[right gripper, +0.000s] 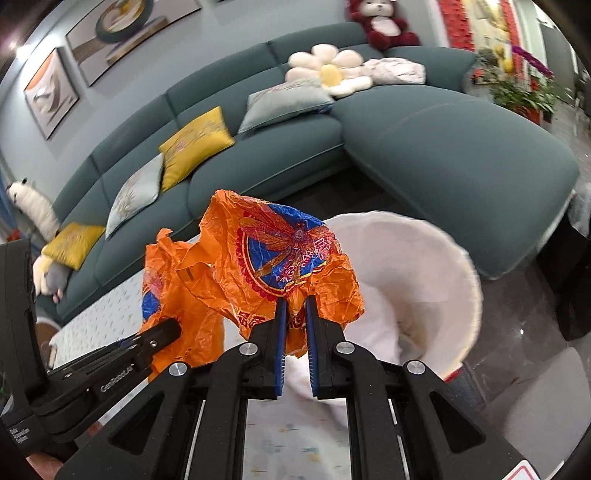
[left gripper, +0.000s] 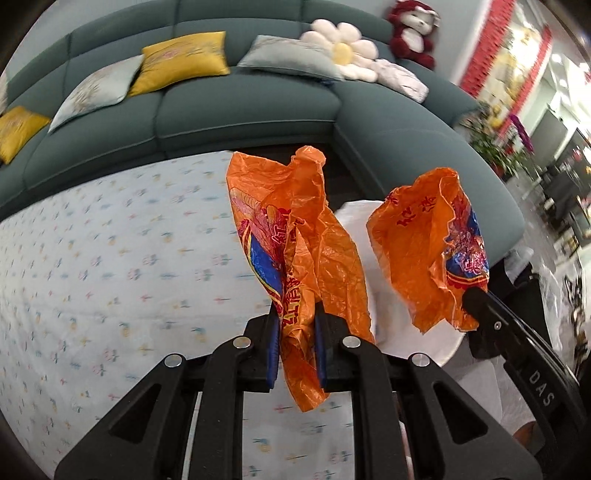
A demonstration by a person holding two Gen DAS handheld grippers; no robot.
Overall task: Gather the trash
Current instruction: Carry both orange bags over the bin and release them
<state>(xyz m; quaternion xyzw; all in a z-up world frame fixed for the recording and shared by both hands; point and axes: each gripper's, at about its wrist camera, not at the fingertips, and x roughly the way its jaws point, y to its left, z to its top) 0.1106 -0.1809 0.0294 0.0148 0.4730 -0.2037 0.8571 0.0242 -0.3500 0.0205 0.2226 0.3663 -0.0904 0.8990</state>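
**Two wrappers held over the bin**

Largest in both views is the curved teal fabric sofa [right gripper: 443,155] across the far side, carrying yellow and grey cushions, a white flower-shaped cushion [left gripper: 341,50] and a dark red plush bear [left gripper: 410,31]. Nearer lies the pale floral-print tablecloth [left gripper: 110,258], spreading left and near. To its right stands the round bin lined with a white bag [right gripper: 424,258], its mouth open upward.

Smaller are the 2 task items. The left gripper [left gripper: 297,317] is closed on 1 crumpled orange plastic wrapper with a red-and-blue printed emblem [left gripper: 295,221], pinched low between the blue pads, its upper part standing free above the jaws. The right gripper [right gripper: 295,306] is likewise clamped on a 2nd orange wrapper of the same print [right gripper: 273,258], which hangs just left of the bin's rim in the right wrist view.

Handling, as judged: thin film of this kind is very light, limp and slippery, not fragile; it will crumple rather than resist. A grip on a bunched fold, as here, seems securer than on a single edge. On release it may cling to the pads or drift, so release directly above the bin's mouth appears advisable.
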